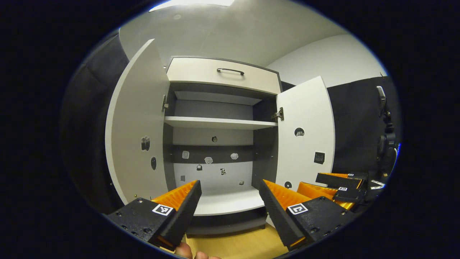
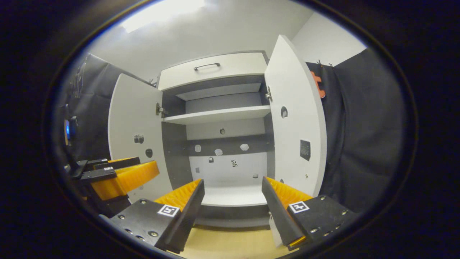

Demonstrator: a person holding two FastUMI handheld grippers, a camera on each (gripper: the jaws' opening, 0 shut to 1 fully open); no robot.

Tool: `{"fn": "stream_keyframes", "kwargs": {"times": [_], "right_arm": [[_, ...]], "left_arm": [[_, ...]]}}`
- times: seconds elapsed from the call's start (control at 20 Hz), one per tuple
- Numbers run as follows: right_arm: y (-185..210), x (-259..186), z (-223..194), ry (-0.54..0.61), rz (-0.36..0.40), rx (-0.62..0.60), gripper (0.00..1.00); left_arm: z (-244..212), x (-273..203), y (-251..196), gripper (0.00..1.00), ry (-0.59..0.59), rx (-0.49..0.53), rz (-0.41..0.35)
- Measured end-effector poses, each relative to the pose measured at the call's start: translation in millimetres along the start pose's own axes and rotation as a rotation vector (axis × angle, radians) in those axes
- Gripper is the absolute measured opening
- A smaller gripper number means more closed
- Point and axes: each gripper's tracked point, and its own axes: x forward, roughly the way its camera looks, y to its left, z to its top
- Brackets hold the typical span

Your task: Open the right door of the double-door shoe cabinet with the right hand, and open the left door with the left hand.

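- The shoe cabinet [image 1: 219, 144] stands straight ahead with both doors swung wide open.
- The left door [image 1: 138, 133] hangs out to one side, the right door [image 1: 305, 133] to the other; a few small stickers dot their inner faces.
- Inside, a white shelf [image 1: 219, 123] crosses the upper part, and above it sits a drawer [image 1: 222, 73] with a dark handle.
- The left gripper [image 1: 230, 194] is held in front of the opening, fingers spread wide, gripping nothing.
- The right gripper [image 2: 233, 190] is likewise spread wide and empty, just beside the left one.
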Motion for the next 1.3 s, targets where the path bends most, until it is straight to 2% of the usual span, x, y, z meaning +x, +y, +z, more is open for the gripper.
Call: {"fn": "stream_keyframes", "kwargs": {"times": [0.4,0.8,1.05,1.3], "right_arm": [[4,1,9,-0.037,0.039,-0.005,0.95],[-20,-7,16,-0.060,0.016,-0.025,0.95],[-54,-17,26,-0.071,0.049,-0.052,0.95],[-106,-28,41,-0.078,0.096,-0.064,0.95]], "left_arm": [[1,4,-3,0.99,-0.001,0.003,0.015],[1,6,-17,0.99,0.017,0.017,0.004],[-7,34,-70,0.99,0.028,0.021,0.004],[-6,47,-137,0.99,0.030,0.016,-0.002]]}}
